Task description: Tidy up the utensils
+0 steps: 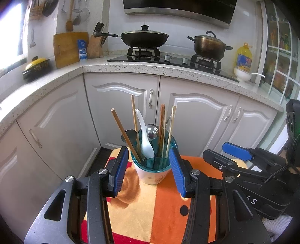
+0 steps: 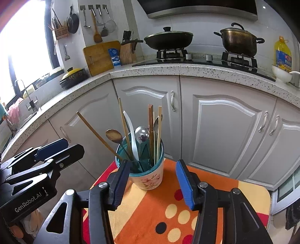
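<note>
Home kitchen. Ahead of the tool: speckled stone countertop (image 1: 56, 82) turning a corner above white panelled cabinet doors (image 1: 120, 105) with metal handles. Gas hob (image 1: 163, 58) set into the counter, carrying a lidded black wok (image 1: 144, 38) and a lidded metal pot (image 1: 209, 45), under an extractor hood (image 1: 178, 13). To the left: cutting board (image 1: 68, 48), knife block (image 1: 95, 45), ladles and strainers (image 2: 101, 22) hung on wall hooks, sink tap (image 2: 28, 95) by a bright window. To the right: cooking-oil bottle (image 1: 243, 58).

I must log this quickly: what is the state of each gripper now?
Left gripper: open, holding nothing; the utensil cup stands between its jaws.
Right gripper: open, holding nothing.
</note>
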`<control>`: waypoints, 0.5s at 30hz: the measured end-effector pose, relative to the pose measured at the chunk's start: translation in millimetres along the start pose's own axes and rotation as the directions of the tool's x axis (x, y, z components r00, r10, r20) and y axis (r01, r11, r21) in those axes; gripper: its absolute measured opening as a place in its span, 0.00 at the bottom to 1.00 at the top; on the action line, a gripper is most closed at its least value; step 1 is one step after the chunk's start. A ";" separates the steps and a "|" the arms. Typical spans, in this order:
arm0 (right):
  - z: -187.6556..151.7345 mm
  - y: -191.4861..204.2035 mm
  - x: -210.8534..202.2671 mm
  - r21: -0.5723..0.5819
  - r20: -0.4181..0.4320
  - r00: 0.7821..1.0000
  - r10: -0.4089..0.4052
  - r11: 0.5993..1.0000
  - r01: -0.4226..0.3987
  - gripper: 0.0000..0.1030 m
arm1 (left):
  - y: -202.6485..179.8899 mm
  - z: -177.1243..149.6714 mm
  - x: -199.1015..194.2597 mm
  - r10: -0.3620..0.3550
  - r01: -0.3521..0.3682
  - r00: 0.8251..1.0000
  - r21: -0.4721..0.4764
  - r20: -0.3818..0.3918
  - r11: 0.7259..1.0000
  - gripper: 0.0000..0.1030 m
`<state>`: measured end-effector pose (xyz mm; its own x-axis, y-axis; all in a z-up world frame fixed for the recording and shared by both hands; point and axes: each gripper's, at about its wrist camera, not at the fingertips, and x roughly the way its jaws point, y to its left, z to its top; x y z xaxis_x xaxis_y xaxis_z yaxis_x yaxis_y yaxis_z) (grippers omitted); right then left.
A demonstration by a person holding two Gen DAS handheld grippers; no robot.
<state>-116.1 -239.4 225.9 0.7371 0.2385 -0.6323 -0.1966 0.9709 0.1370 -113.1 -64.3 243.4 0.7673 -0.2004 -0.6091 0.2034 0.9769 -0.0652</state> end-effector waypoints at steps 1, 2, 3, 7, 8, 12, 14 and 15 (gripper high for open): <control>-0.1 -0.1 -0.2 0.000 -0.001 1.000 0.000 1.000 0.000 0.49 | -0.2 0.1 -0.7 0.000 0.000 1.000 -0.001 0.003 1.000 0.43; -0.1 -0.3 -0.6 -0.001 -0.002 1.000 -0.002 1.000 0.002 0.49 | -0.3 0.2 -1.1 0.000 0.000 1.000 -0.004 0.004 1.000 0.43; -0.3 -0.7 -1.0 -0.001 -0.002 1.000 -0.004 1.000 0.004 0.49 | -0.5 0.4 -1.5 0.002 -0.002 1.000 -0.006 0.004 1.000 0.43; -0.2 -1.3 -2.2 0.001 -0.001 1.000 -0.004 1.000 0.004 0.49 | -0.8 0.2 -2.6 0.000 0.000 1.000 -0.003 0.005 1.000 0.43; 0.0 -1.0 -2.0 0.002 -0.001 1.000 -0.004 1.000 0.004 0.49 | -0.8 0.6 -2.5 -0.001 0.001 1.000 -0.003 0.004 1.000 0.43; 0.4 -2.2 -2.2 0.002 -0.002 1.000 -0.005 1.000 0.005 0.49 | -1.1 1.4 -2.8 0.000 0.000 1.000 -0.003 0.002 1.000 0.43; 0.8 -2.6 -2.4 0.004 -0.002 1.000 -0.003 1.000 0.003 0.49 | -1.2 1.3 -3.1 -0.001 0.001 1.000 -0.006 0.004 1.000 0.43; 1.6 -3.2 -2.0 0.004 -0.002 1.000 -0.003 1.000 0.003 0.50 | -1.0 1.5 -3.2 -0.001 0.001 1.000 -0.007 0.005 1.000 0.43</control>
<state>-115.9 -242.9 228.0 0.7363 0.2353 -0.6344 -0.1915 0.9717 0.1381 -114.9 -64.7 246.7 0.7701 -0.2016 -0.6053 0.1996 0.9773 -0.0714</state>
